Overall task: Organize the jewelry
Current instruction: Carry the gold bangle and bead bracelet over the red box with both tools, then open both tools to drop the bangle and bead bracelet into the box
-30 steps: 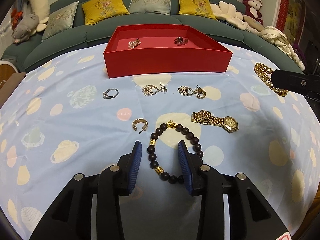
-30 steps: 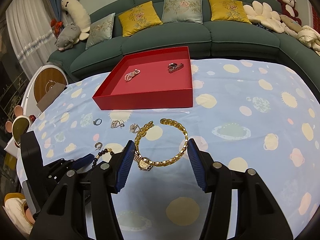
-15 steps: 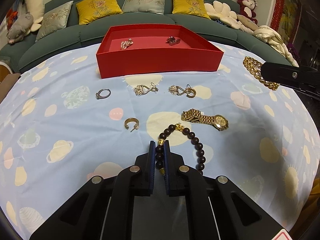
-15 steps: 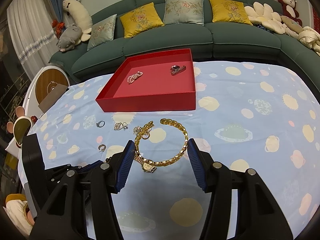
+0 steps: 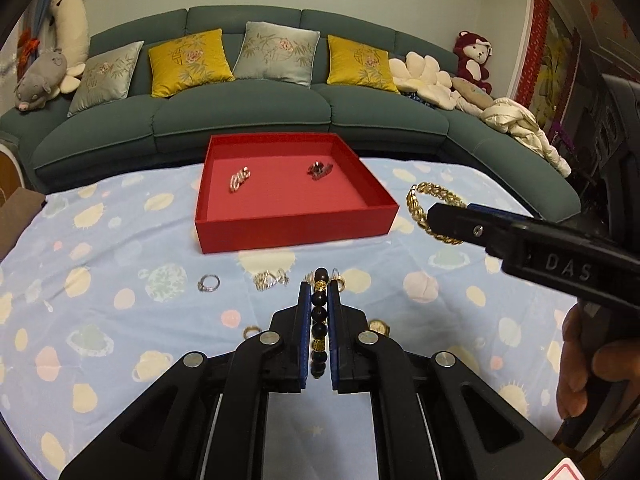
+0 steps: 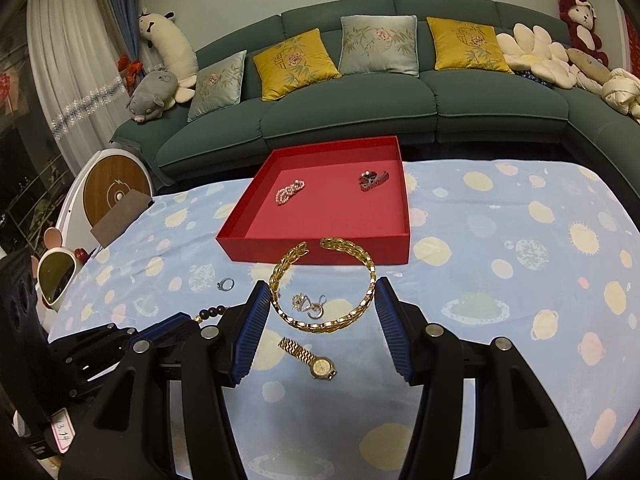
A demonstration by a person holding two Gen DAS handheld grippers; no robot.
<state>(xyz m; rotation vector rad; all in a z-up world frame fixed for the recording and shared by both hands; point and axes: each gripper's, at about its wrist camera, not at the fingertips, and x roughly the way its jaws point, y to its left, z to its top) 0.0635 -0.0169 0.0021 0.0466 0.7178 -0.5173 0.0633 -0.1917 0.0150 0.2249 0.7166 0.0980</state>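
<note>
Left wrist view: left tool [image 5: 319,300] clamped on bead bracelet [image 5: 320,320], limp, dangling. Right tool [image 6: 318,306] half-wide, gripping stiff gold bangle [image 6: 322,284] by sides; slippery.

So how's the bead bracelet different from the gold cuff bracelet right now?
The bead bracelet is a closed string of dark round beads; the gold cuff bracelet is a rigid open ring of braided links. The bead bracelet hangs edge-on between nearly closed fingers; the cuff lies flat between wide-set ones. Both are gripped and lifted.

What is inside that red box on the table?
Inside the red box lie a pearl piece and a dark ornate piece. The near wall hides a strip of floor behind it.
</note>
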